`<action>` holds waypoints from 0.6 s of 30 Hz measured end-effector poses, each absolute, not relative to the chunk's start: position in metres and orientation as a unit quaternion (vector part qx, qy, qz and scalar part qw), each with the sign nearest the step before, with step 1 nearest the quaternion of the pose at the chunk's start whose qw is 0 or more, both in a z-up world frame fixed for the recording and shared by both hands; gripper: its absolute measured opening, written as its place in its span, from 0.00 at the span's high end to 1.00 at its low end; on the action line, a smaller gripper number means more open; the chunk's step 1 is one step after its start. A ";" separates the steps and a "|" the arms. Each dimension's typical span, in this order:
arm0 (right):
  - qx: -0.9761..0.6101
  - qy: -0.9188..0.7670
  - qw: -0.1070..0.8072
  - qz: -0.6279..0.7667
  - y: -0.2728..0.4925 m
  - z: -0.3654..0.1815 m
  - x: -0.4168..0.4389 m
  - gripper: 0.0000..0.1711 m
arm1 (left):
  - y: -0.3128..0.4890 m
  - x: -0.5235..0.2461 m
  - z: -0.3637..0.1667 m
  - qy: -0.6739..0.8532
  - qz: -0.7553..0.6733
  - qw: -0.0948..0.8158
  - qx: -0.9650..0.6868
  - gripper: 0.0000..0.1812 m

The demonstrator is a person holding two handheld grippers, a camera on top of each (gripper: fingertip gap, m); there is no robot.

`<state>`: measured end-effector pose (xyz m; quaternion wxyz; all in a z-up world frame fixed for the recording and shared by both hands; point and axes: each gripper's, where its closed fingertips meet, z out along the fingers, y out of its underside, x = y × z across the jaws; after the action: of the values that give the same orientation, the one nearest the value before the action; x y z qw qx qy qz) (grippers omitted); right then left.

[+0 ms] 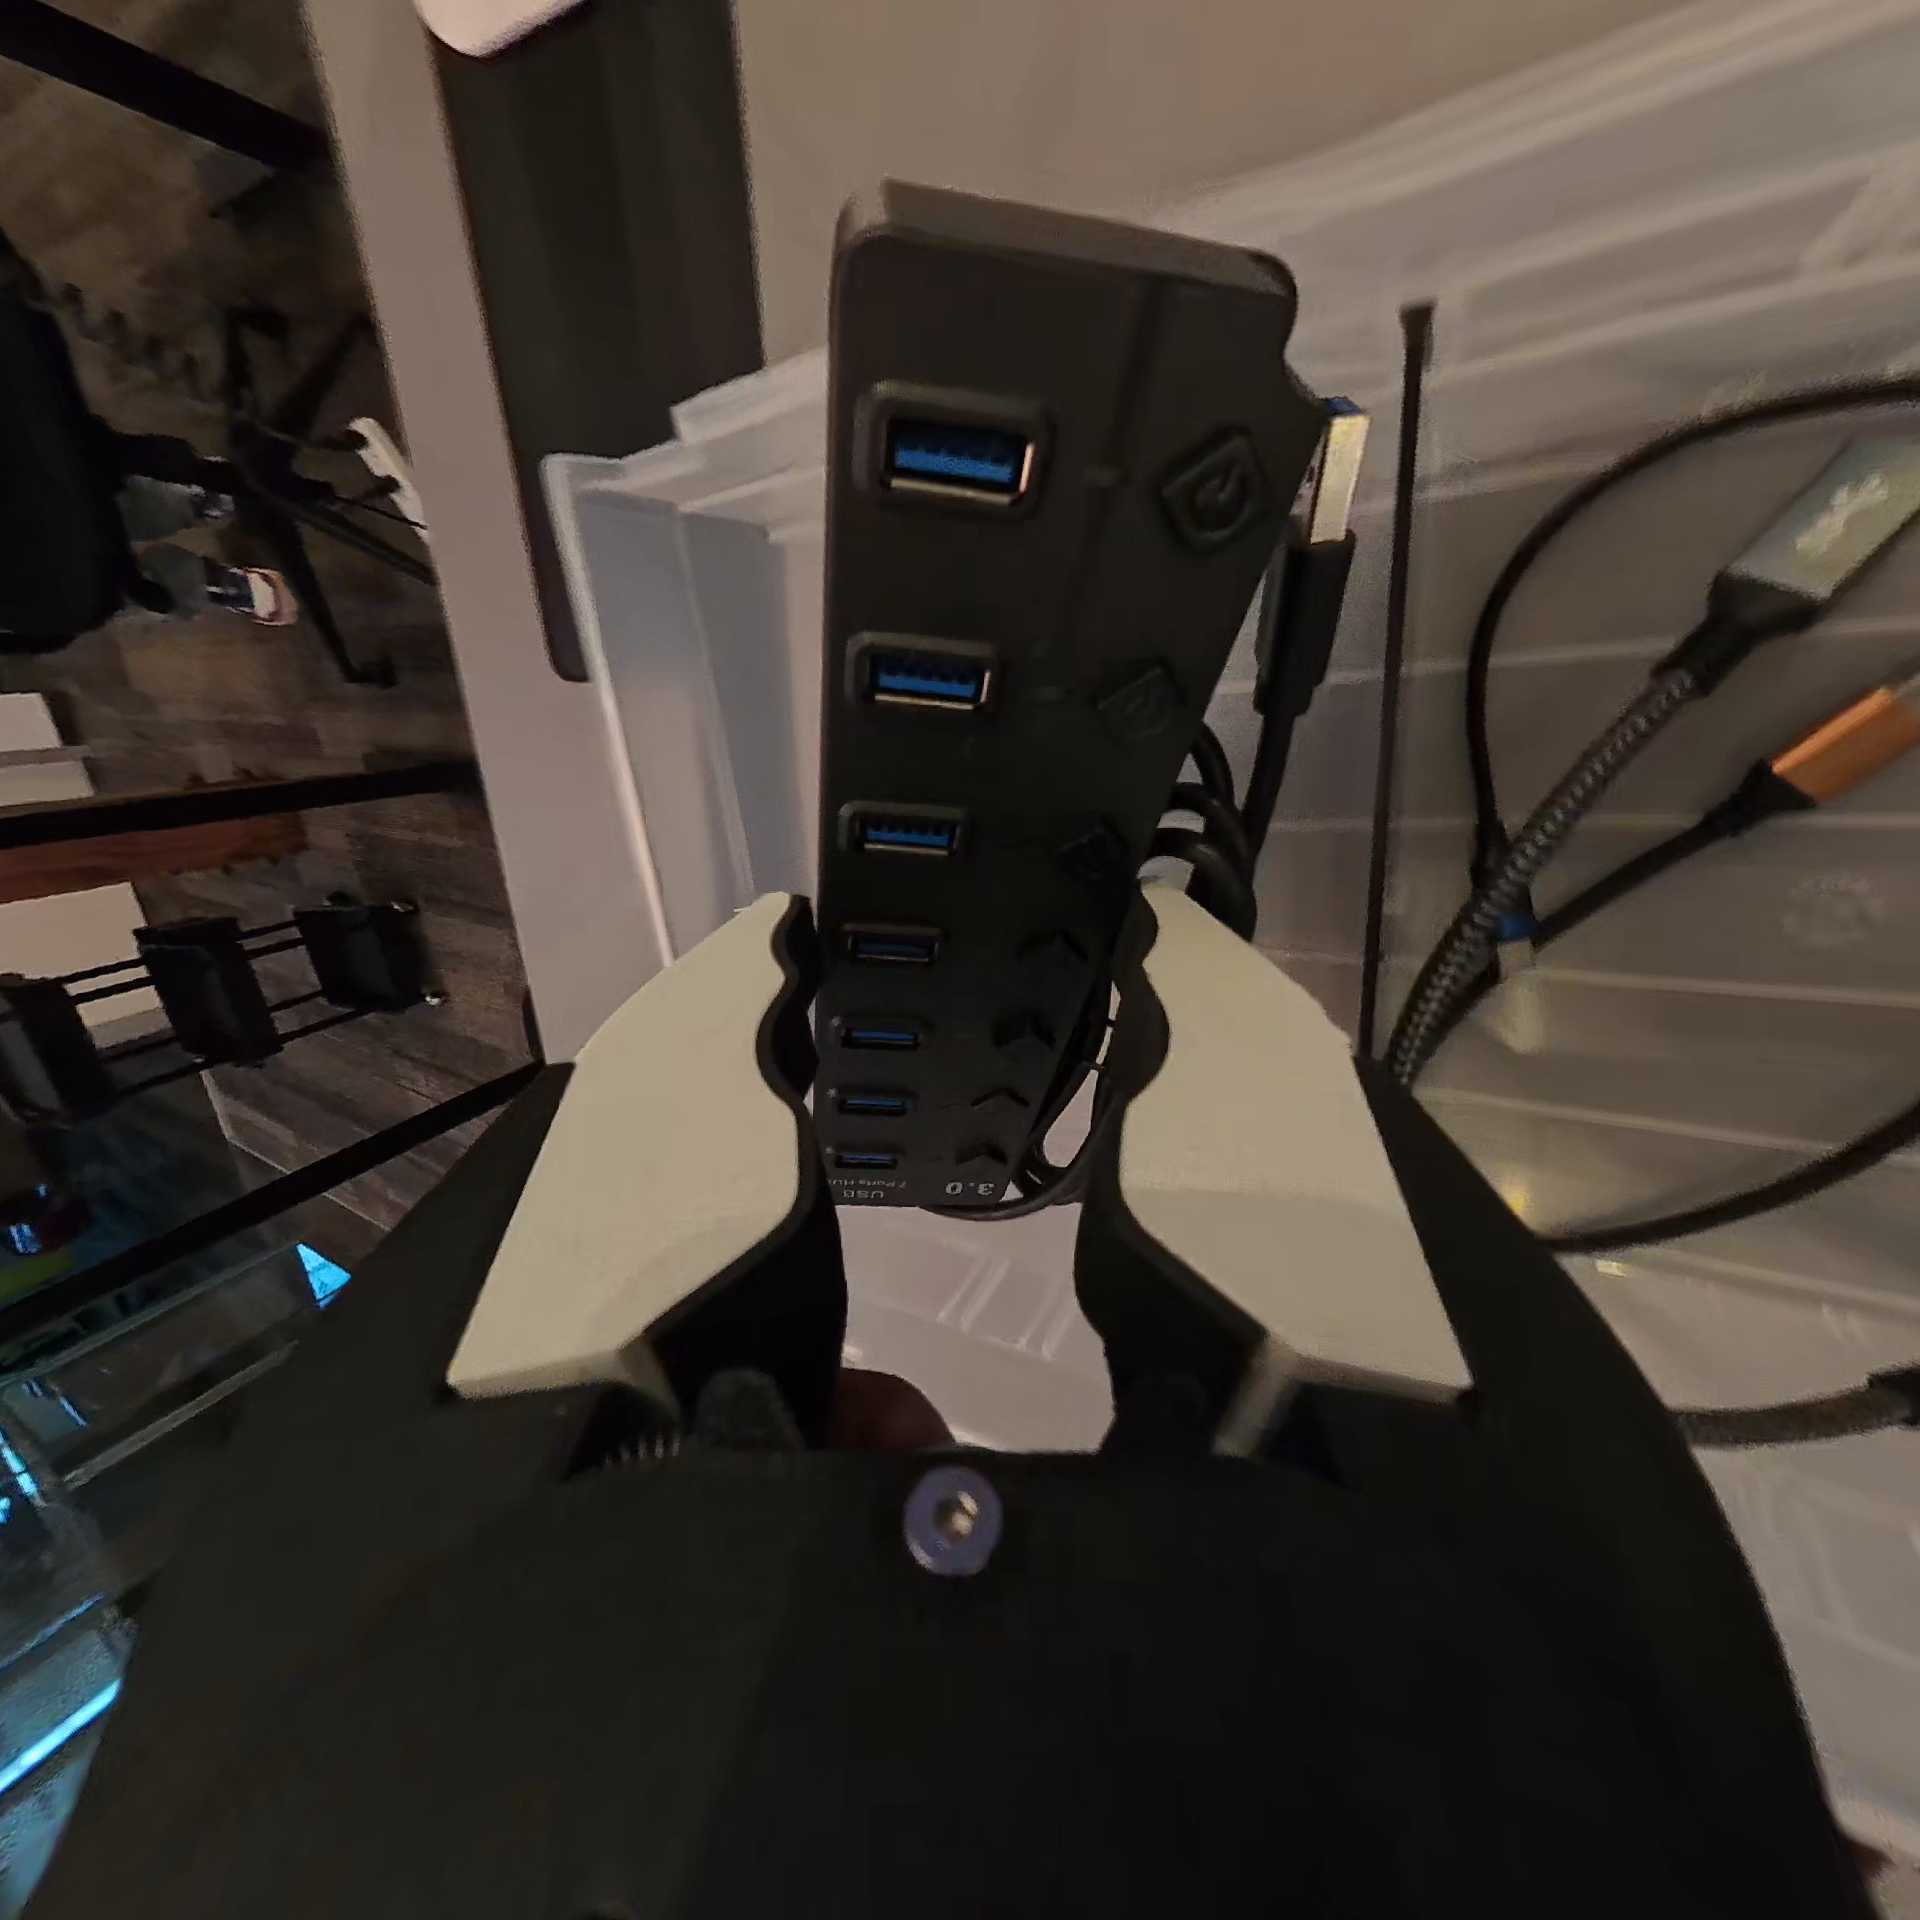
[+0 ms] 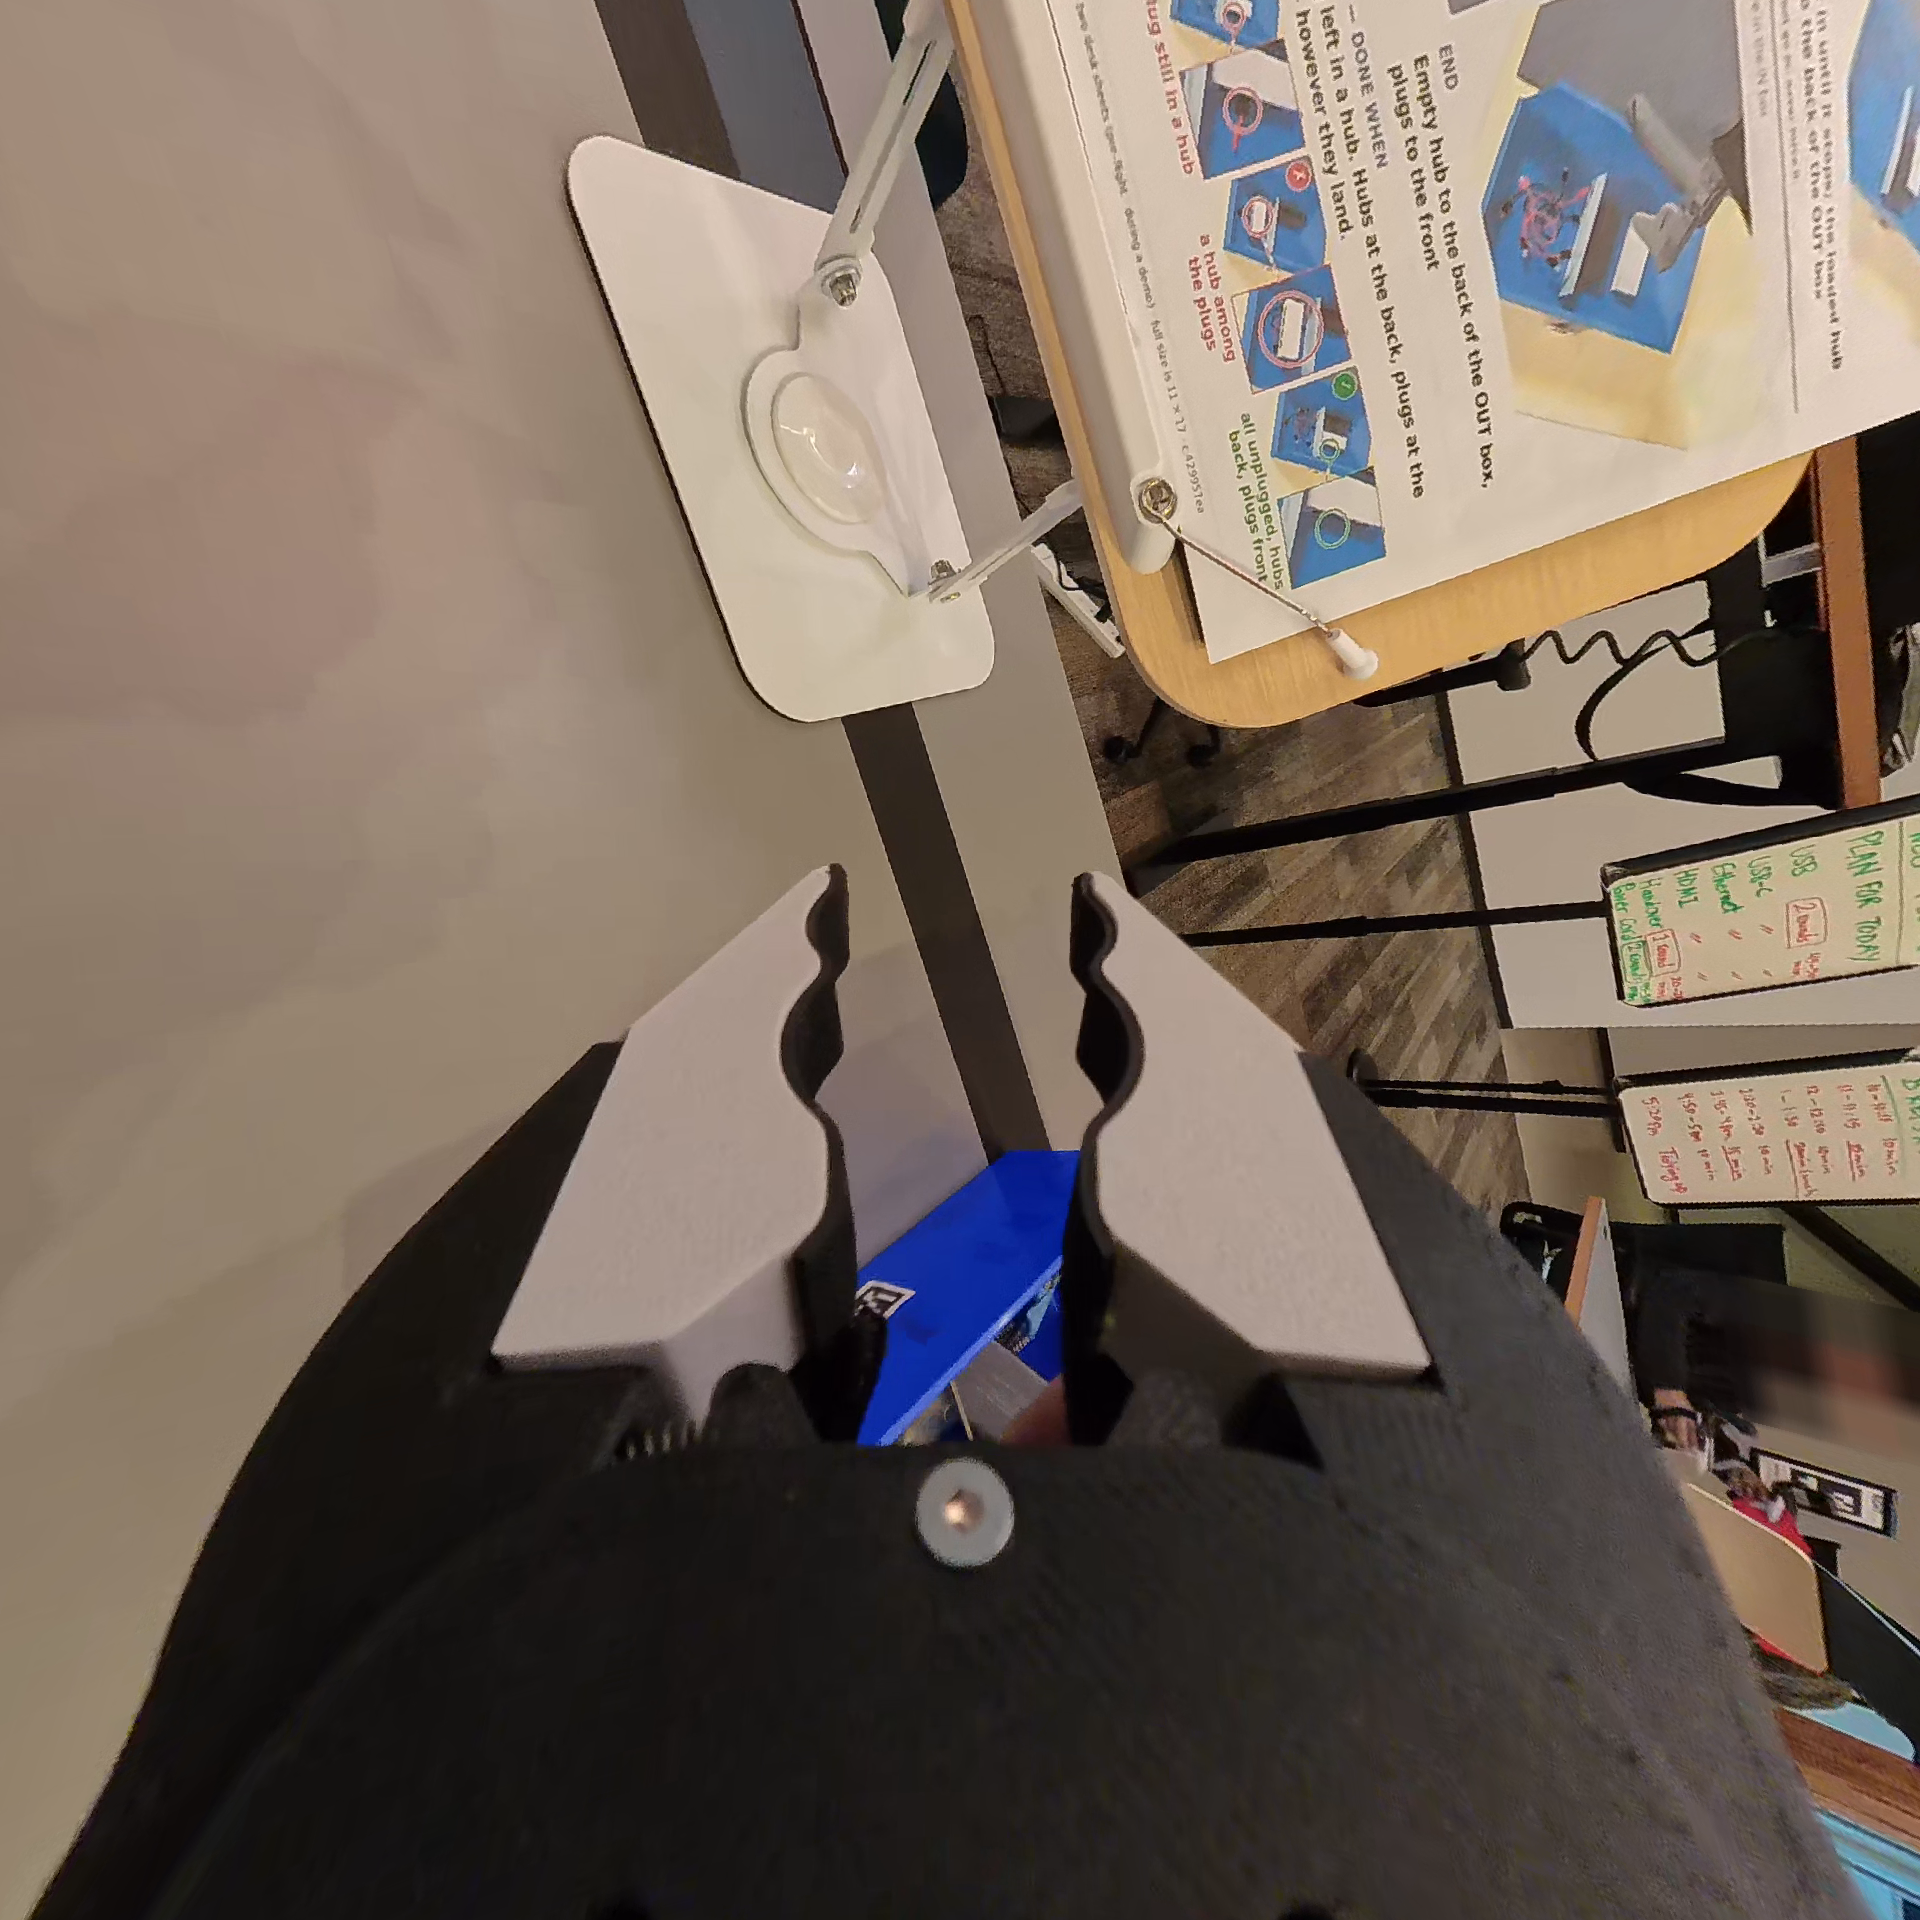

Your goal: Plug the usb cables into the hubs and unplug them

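My left gripper (image 1: 961,925) is shut on a long black USB hub (image 1: 1029,582) and holds it up, its row of blue ports facing the camera. All ports that show are empty. The hub's own black cable and its silver USB plug (image 1: 1335,483) hang behind its right edge. Loose cables lie in a clear plastic box to the right: one with a grey plug (image 1: 1808,540), one with an orange plug (image 1: 1844,743). My right gripper (image 2: 956,894) is open and empty, over a grey table (image 2: 312,623). No hub or cable shows in the right wrist view.
Clear plastic boxes (image 1: 1662,935) stand behind and right of the hub. In the right wrist view a white stand base (image 2: 769,436) sits at the table's edge, holding a board with an instruction sheet (image 2: 1455,260). A blue box (image 2: 966,1278) shows between the right fingers. Whiteboards (image 2: 1766,914) stand beyond. The gap from one gripper's tips to the other's is roughly 50 centimeters.
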<state>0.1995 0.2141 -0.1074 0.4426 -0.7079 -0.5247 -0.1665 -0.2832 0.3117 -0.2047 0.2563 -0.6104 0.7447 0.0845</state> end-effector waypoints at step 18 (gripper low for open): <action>-0.682 -0.517 0.498 -0.141 0.203 -0.078 0.180 0.76 | 0.267 -0.215 -0.117 0.644 -0.072 0.478 -0.593 0.70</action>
<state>0.1800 0.2026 -0.0777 0.4983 -0.6816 -0.5169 -0.1412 -0.2152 0.2674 -0.1172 0.4777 -0.5932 0.6441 -0.0716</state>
